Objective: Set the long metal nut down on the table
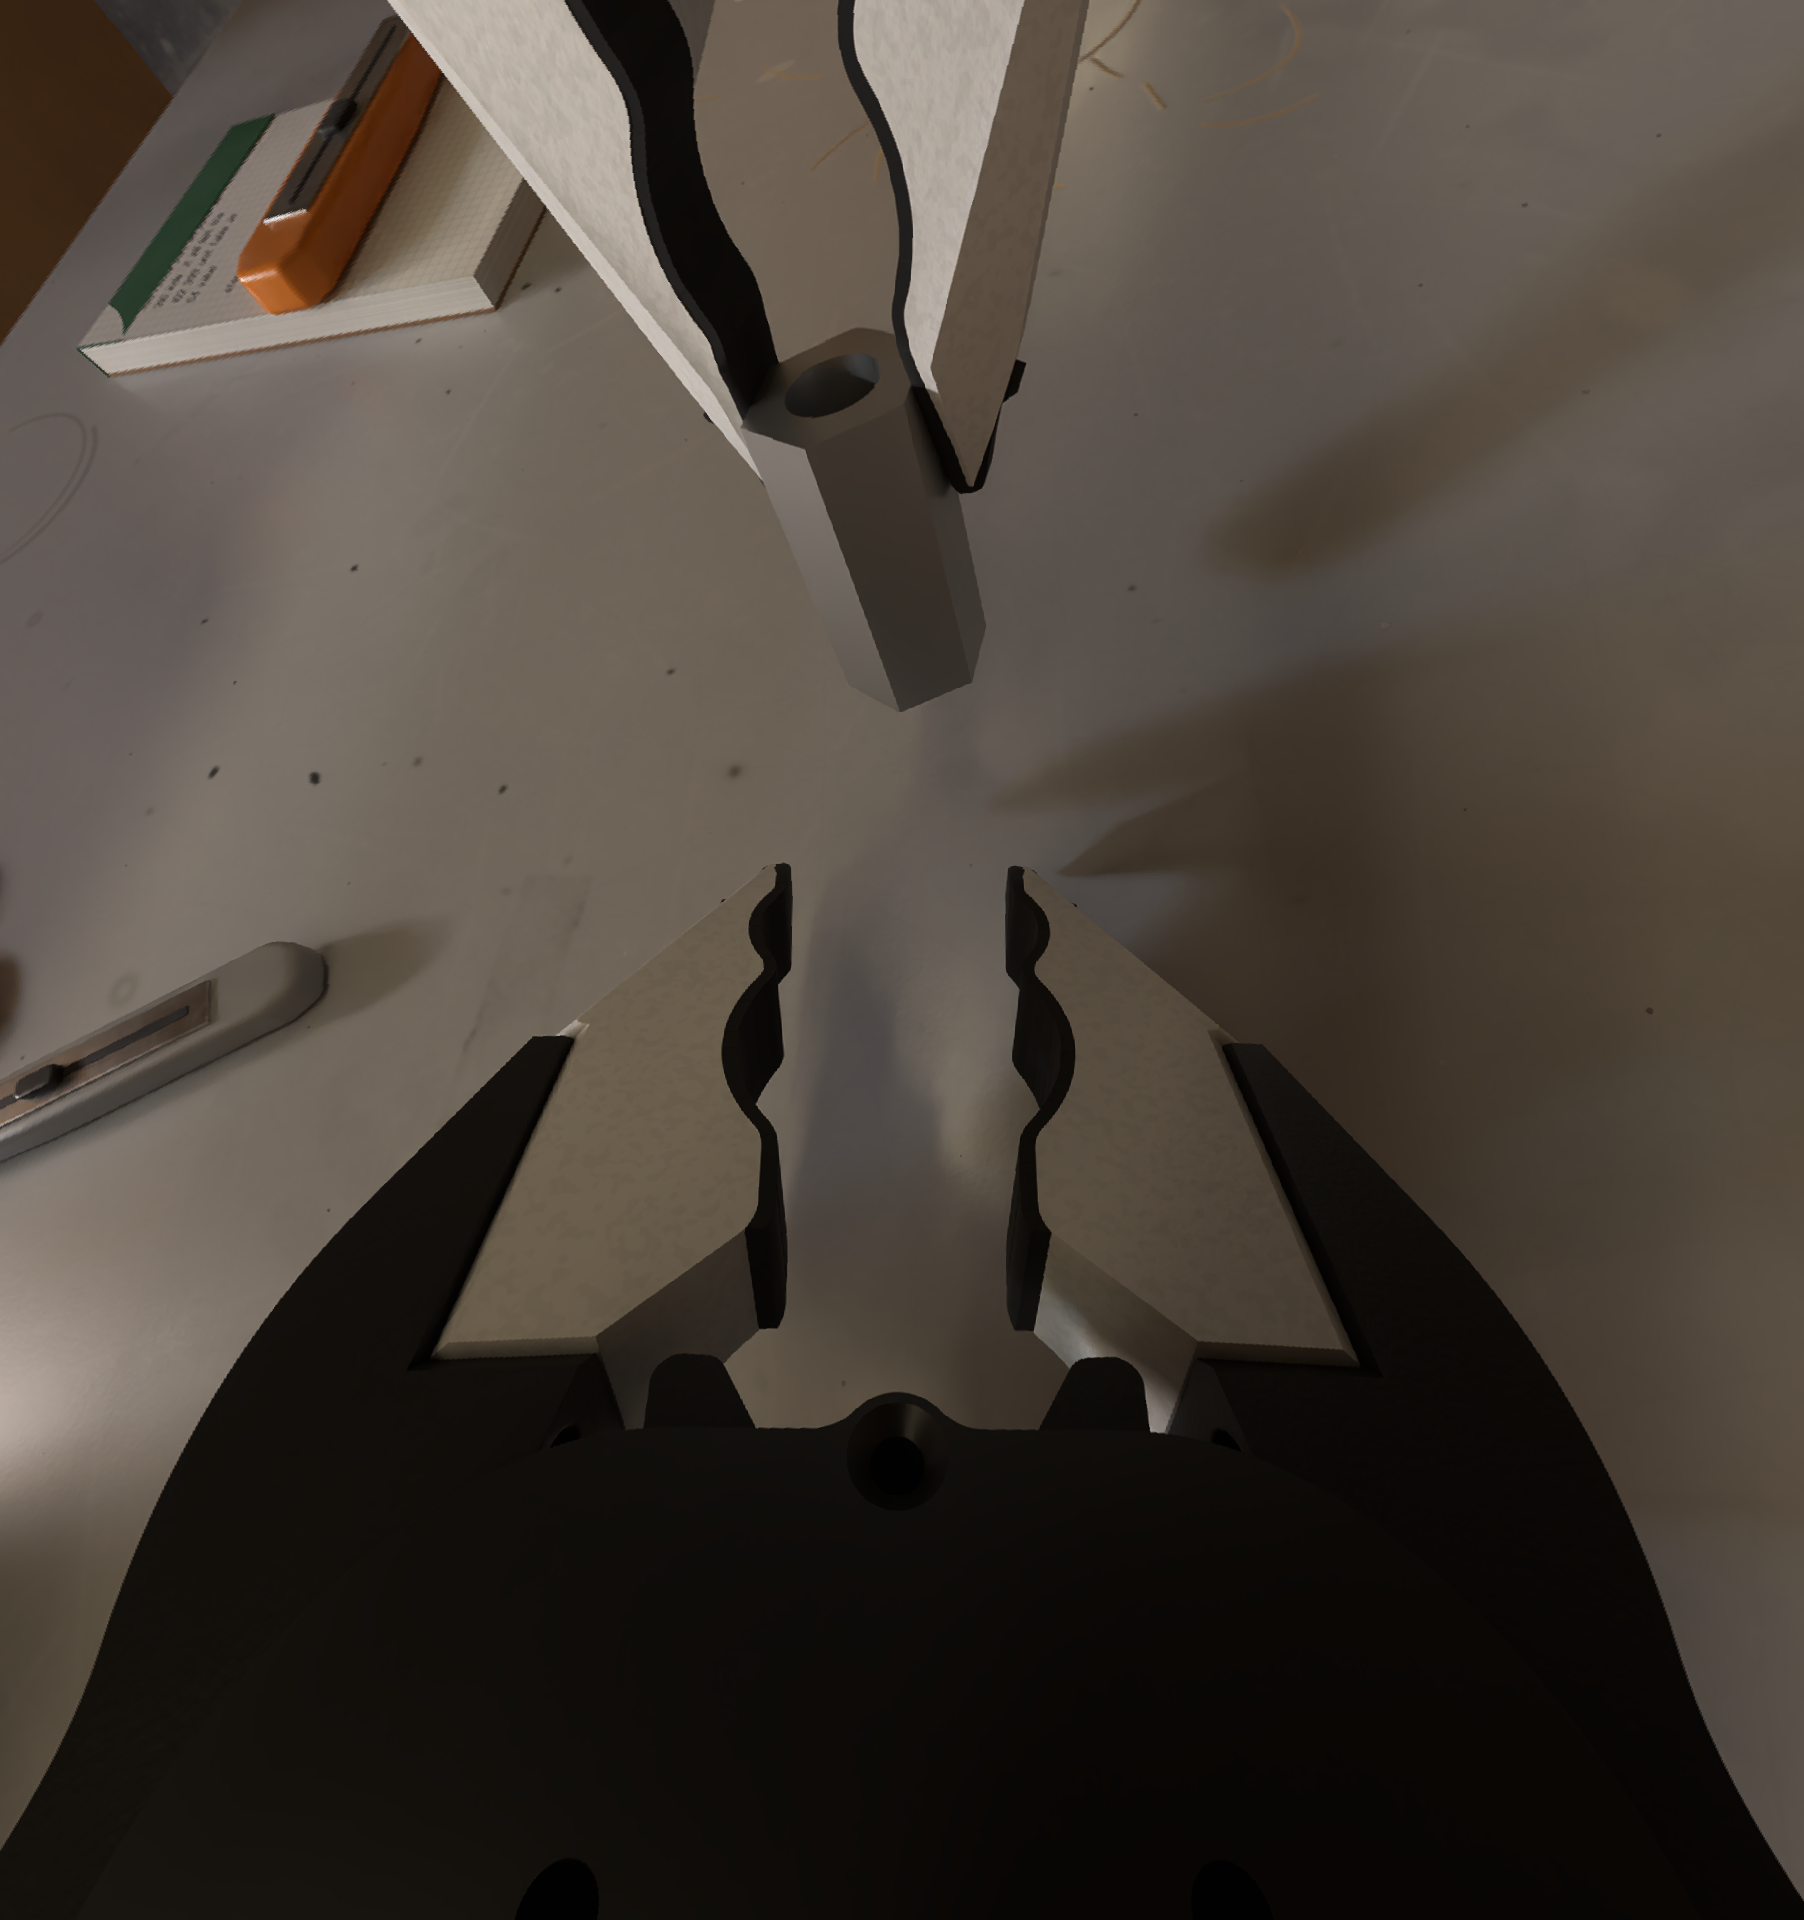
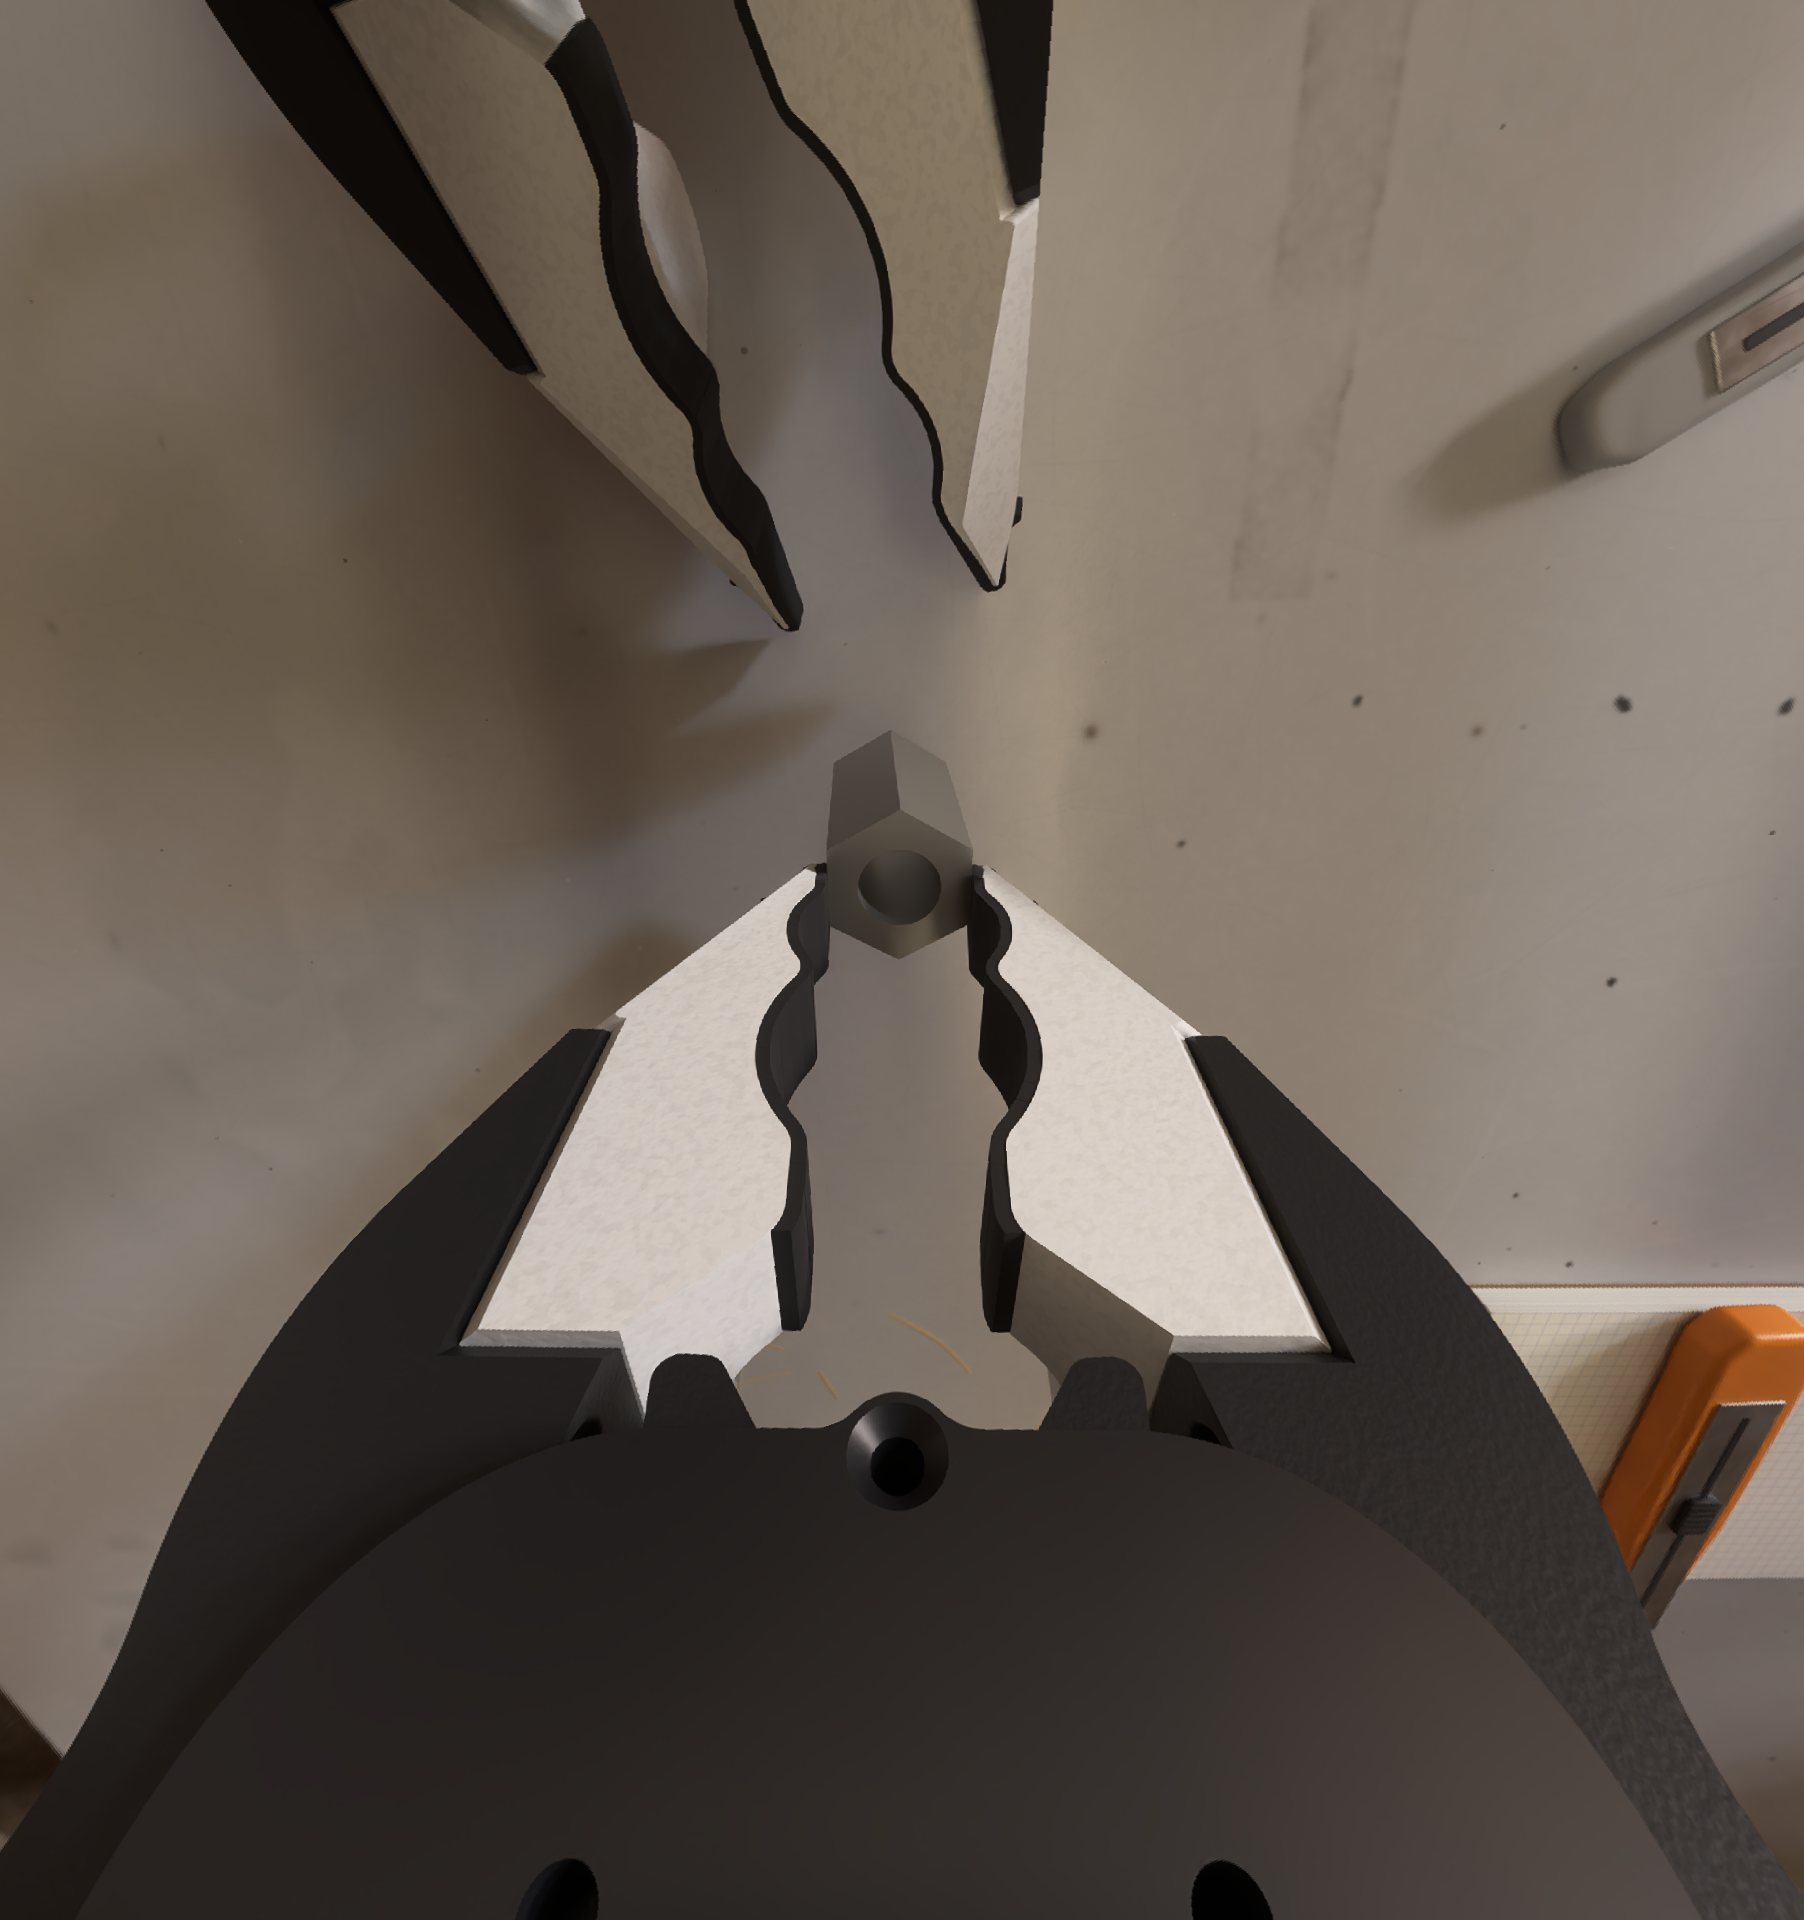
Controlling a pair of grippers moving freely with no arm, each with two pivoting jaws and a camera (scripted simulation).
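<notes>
The long metal nut [image 1: 893, 561] is a grey hexagonal sleeve with a round bore. It hangs nearly upright over the grey table [image 1: 358, 675]. My right gripper [image 1: 856, 410] comes in from the top of the left wrist view and is shut on the nut's upper end. In the right wrist view the nut [image 2: 898, 831] sits between the right gripper's [image 2: 898, 881] tips. Its lower end is close to the table; I cannot tell if it touches. My left gripper [image 1: 900, 883] is open and empty, facing the nut a short way off. It also shows in the right wrist view [image 2: 890, 603].
A notepad [image 1: 410, 260] with an orange utility knife [image 1: 326, 197] on it lies at the far left of the left wrist view. A grey utility knife [image 1: 129, 1049] lies at the left. The right wrist view shows the same grey knife [image 2: 1708, 343] and orange knife [image 2: 1708, 1444].
</notes>
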